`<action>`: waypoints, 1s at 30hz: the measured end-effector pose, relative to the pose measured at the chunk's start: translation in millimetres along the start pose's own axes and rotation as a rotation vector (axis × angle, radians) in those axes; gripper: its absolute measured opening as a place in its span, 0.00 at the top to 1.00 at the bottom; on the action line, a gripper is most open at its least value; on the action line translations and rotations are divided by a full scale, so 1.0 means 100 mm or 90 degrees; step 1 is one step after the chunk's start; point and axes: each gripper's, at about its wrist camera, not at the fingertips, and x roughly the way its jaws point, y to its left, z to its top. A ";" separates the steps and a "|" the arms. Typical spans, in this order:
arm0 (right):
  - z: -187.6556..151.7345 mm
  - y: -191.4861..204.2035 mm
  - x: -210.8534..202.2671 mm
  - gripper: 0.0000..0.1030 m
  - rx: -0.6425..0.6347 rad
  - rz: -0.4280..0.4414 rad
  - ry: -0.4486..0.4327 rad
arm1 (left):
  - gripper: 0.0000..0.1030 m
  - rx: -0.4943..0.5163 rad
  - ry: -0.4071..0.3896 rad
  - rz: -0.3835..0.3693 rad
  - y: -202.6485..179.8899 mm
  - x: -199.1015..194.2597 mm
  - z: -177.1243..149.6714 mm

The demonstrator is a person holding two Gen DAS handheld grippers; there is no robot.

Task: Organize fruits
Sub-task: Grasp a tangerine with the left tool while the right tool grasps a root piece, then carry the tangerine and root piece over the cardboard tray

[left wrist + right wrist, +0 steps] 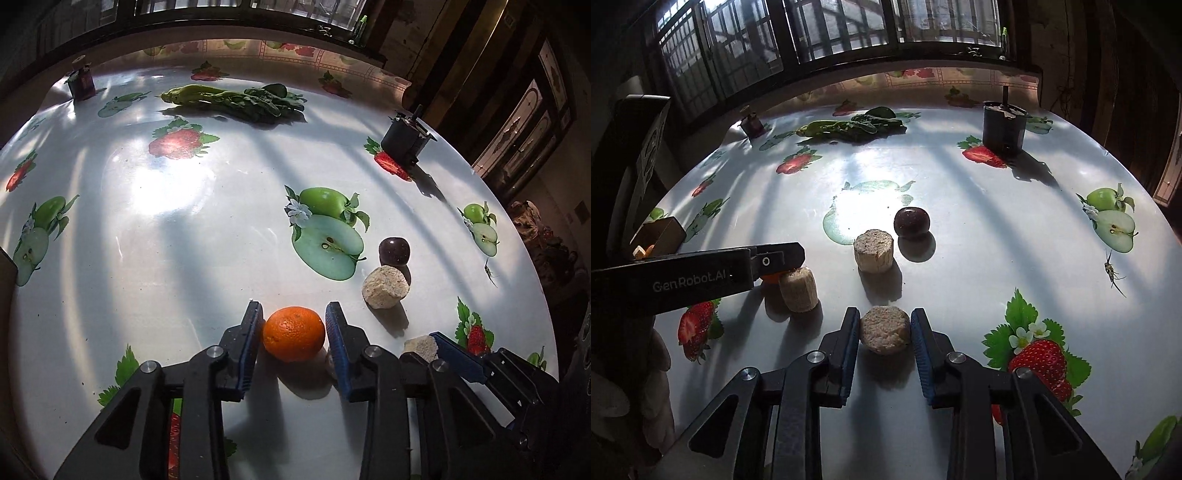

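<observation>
Orange (294, 333) peel sits between the left gripper (294, 332)'s pads, gripped on the tablecloth (147, 258); the right gripper (885, 332) clasps a pale chunk (885, 329), seemingly gathering pieces beside the dark plum (911, 222).

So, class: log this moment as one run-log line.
left tool: around orange, contact unclear | right tool: around pale round chunk, contact unclear | dark plum: on table, untouched
</observation>
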 end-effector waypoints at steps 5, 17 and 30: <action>-0.02 0.01 -0.01 0.71 -0.005 -0.007 -0.003 | 0.72 0.018 0.001 0.015 -0.06 -0.03 -0.05; 0.00 -0.09 -0.14 0.72 0.038 -0.001 -0.036 | 0.72 -0.056 -0.042 -0.029 0.23 -0.76 -0.29; 0.01 -0.16 -0.36 0.71 0.146 0.133 -0.045 | 0.72 -0.157 -0.101 -0.058 0.94 -1.57 -0.61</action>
